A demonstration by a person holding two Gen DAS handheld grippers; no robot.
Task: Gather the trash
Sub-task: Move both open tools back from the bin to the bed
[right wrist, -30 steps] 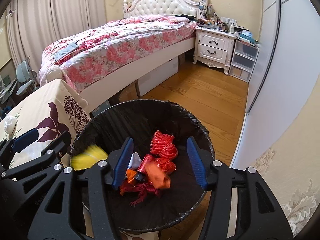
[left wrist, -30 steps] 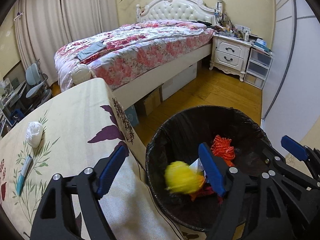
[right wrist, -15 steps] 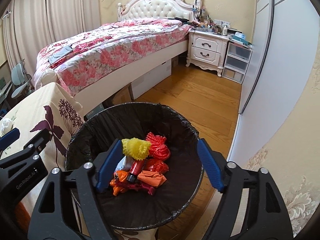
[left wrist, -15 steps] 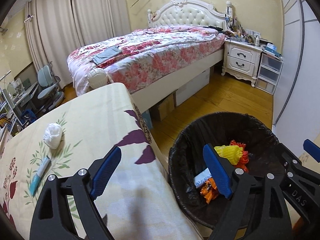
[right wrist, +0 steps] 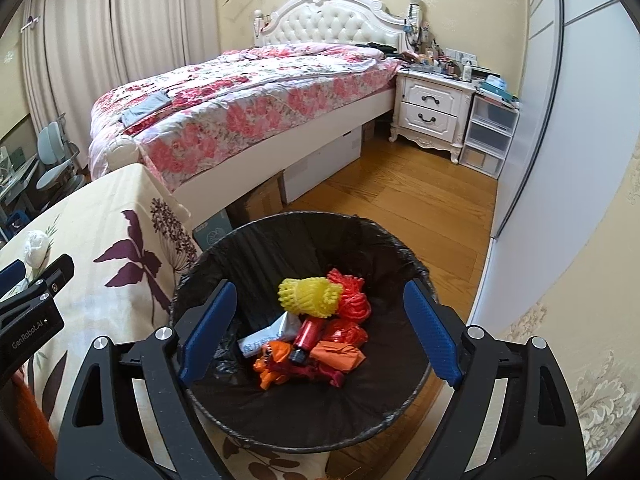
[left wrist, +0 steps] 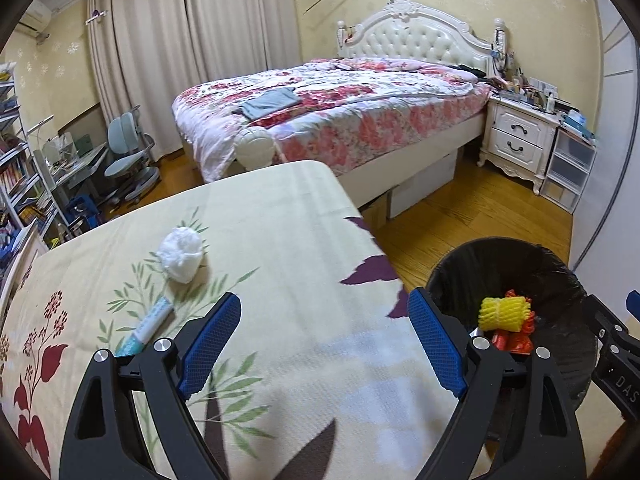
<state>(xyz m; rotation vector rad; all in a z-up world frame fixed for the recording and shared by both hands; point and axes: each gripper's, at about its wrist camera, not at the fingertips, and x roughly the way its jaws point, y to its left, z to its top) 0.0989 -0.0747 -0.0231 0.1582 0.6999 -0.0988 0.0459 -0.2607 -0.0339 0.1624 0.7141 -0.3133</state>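
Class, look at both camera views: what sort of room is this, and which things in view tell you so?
Most likely a home bedroom. A bed with a floral quilt and tufted white headboard fills the room, and a white nightstand stands beside it.

Tube (left wrist: 145, 329) end behind left jaws

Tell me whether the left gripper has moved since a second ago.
Yes. The left gripper has swung left, off the trash bin and over the table; its fingers have just opened wider, empty.
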